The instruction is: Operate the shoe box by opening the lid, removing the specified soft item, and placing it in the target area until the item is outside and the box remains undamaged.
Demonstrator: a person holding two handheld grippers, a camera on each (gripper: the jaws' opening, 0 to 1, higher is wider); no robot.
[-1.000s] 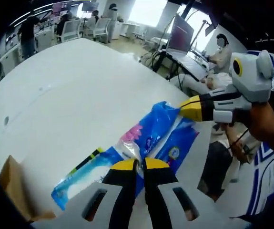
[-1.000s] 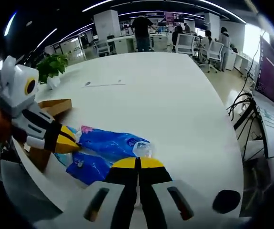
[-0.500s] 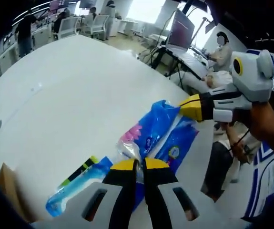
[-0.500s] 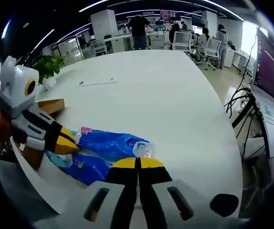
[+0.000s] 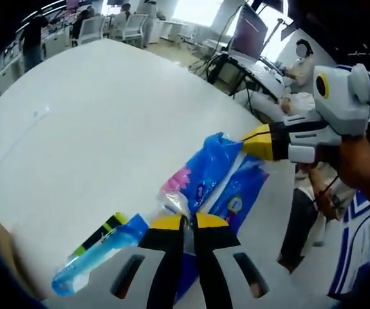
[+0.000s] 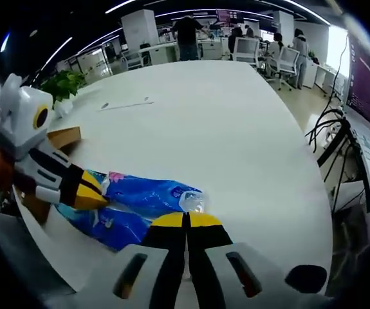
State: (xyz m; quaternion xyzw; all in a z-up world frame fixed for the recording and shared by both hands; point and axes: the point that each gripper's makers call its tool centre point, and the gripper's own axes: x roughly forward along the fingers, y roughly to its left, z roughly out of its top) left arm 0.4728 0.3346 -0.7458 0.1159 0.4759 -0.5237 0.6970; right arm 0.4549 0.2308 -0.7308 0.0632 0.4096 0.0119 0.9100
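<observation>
Beyond the blue pack [image 6: 147,196], the white table [image 6: 223,129] lies open far and right, while the cardboard box [image 6: 55,143] and a plant [image 6: 65,87] stand at its left edge, near the left gripper [image 6: 98,192].

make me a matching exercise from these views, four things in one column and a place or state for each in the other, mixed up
Things:
1. blue plastic soft pack
2. brown cardboard shoe box
3. green potted plant
4. white table

Places or states:
A. at the table's far left edge
B. bearing the pack
C. pinched at one end by the left gripper, at the other by the right gripper
D. behind the left gripper, at the table's near edge

Pairs: 1-C, 2-D, 3-A, 4-B
</observation>
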